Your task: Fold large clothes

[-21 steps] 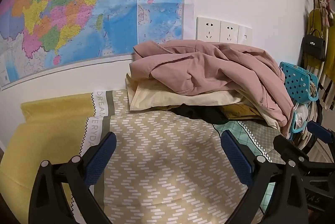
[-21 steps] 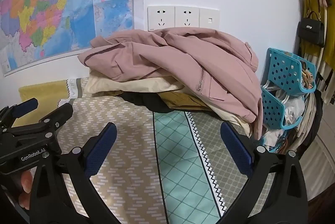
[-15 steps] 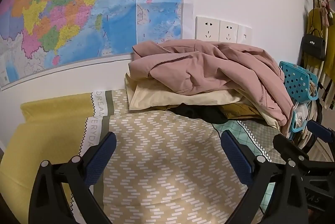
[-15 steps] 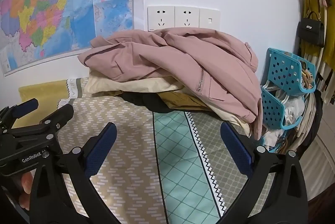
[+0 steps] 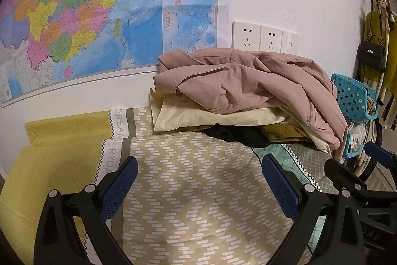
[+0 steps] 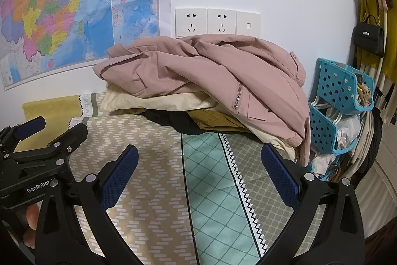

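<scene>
A pile of clothes lies against the wall on a patterned bedsheet [image 5: 188,178]. On top is a crumpled pink jacket [image 5: 248,81], also in the right wrist view [image 6: 211,71]. Under it lie a cream garment [image 5: 211,116], a black one [image 5: 233,134] and a mustard one [image 6: 215,120]. My left gripper [image 5: 198,180] is open and empty, short of the pile. My right gripper [image 6: 198,170] is open and empty, beside the left gripper [image 6: 32,141].
A map [image 5: 99,17] and wall sockets [image 6: 215,22] are on the wall behind the pile. A blue plastic basket rack [image 6: 340,96] stands at the right bed edge. A black handbag [image 6: 368,38] and yellow clothes hang beyond it.
Both grippers have drifted very slightly; the view of the pile shifts a little. Nothing was taken hold of.
</scene>
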Motion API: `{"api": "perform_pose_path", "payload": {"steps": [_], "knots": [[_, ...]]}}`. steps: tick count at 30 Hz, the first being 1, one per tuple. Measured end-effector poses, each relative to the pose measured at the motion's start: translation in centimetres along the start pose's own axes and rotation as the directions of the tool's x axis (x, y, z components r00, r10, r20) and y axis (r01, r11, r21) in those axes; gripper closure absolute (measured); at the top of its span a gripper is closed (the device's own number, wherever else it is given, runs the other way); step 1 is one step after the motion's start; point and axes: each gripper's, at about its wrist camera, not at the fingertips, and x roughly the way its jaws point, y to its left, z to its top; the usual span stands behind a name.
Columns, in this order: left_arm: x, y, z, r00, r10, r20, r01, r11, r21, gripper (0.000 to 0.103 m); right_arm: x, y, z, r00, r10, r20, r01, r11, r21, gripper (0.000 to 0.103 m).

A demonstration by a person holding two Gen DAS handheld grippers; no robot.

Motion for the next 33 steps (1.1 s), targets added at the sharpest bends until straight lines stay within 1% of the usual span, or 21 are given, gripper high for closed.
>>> {"api": "perform_pose_path", "payload": {"steps": [6,8,10,12,14,17,19,20,24,26,28,31,33], "knots": [[-0.14,-0.03,0.17,1.0,0.01,-0.008,-0.01,1.0,0.008,0.006,-0.25,0.11,0.19,1.0,0.001,0.008,-0.001,1.0,-0.004,0.005],[-0.38,0.1,0.11,1.0,0.002,0.019,-0.002,1.0,-0.008,0.006,-0.32,0.13,0.24,1.0,0.002,0.008,-0.002,1.0,-0.003,0.005],[-0.52,0.11,0.1,0.999,0.009,0.035,-0.009,1.0,-0.001,0.006,-0.33,0.17,0.31,1.0,0.0,0.01,0.0,1.0,-0.006,0.005],[-0.58,0.28,0.11,0.999,-0.009,0.043,0.011,0.999,-0.03,0.006,-0.38,0.21,0.35,1.0,0.0,0.012,0.0,1.0,-0.008,0.005],[-0.69,0.25,0.06,0.998,-0.006,0.055,0.008,1.0,-0.027,0.006,-0.36,0.18,0.34,1.0,0.001,0.011,-0.001,1.0,-0.008,0.005],[-0.52,0.27,0.02,1.0,-0.009,0.03,0.01,0.999,-0.031,0.007,-0.37,0.19,0.3,1.0,0.001,0.011,-0.001,1.0,-0.009,0.005],[-0.57,0.3,0.05,0.999,-0.014,0.037,0.016,0.999,-0.037,0.006,-0.49,0.23,0.31,1.0,0.001,0.014,-0.001,1.0,-0.011,0.005],[-0.3,0.46,0.09,0.999,-0.037,0.0,0.037,0.997,-0.074,0.006,-0.38,0.2,0.33,1.0,0.003,0.011,-0.003,1.0,-0.011,0.005],[-0.26,0.37,0.09,1.0,-0.027,-0.006,0.027,0.998,-0.054,0.006,-0.27,0.22,0.36,1.0,0.008,0.009,-0.007,1.0,-0.008,0.005],[0.0,0.42,0.14,0.999,-0.028,-0.032,0.026,0.998,-0.057,0.006,-0.27,0.27,0.39,1.0,0.01,0.009,-0.009,1.0,-0.011,0.005],[0.09,0.42,0.2,0.999,-0.027,-0.032,0.025,0.998,-0.055,0.006,-0.28,0.34,0.42,1.0,0.007,0.011,-0.007,1.0,-0.014,0.005],[-0.09,0.38,0.07,1.0,-0.016,0.009,0.016,0.999,-0.035,0.007,-0.22,0.35,0.47,1.0,0.01,0.011,-0.01,1.0,-0.013,0.005],[-0.03,0.38,0.04,1.0,-0.014,0.011,0.014,0.999,-0.032,0.007,-0.21,0.34,0.52,1.0,0.011,0.012,-0.011,1.0,-0.014,0.005]]}}
